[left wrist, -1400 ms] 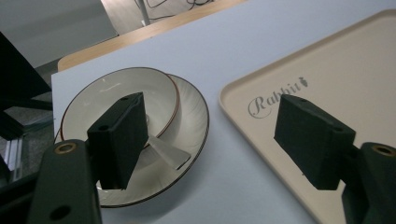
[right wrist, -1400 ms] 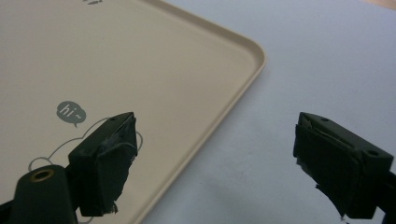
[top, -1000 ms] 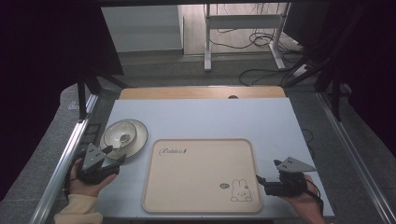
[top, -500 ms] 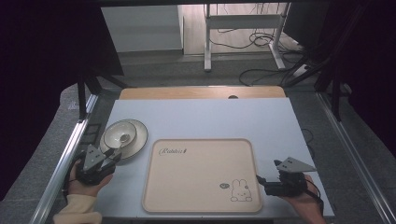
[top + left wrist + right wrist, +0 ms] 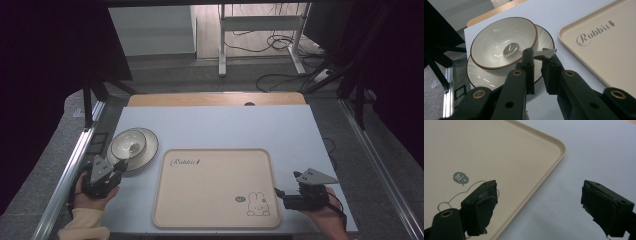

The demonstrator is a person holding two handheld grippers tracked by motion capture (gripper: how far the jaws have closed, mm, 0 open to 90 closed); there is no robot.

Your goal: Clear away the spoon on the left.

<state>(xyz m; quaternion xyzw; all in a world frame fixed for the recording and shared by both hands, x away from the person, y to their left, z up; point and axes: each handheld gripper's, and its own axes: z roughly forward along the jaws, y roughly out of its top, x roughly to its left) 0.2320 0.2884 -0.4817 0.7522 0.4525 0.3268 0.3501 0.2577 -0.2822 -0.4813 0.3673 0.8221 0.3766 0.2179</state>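
since the earlier frames only the left gripper (image 5: 537,56) has changed: its jaws have just been closing, and a narrow gap is left between them. the pale spoon handle (image 5: 545,53) sits at their tips, but whether the pads press on it is hard to make out. the spoon's end (image 5: 511,49) lies in the white bowl (image 5: 499,41), which stands on a plate (image 5: 477,76) at the left of the high view, just beside the beige tray (image 5: 215,220). the black jaws hide the plate's near rim. at lower right, the right gripper (image 5: 539,207) has its jaws spread wide over the tray's corner, holding nothing. everything rests on a pale blue table (image 5: 225,125); beyond it are a grey floor and loose cables (image 5: 280,80).
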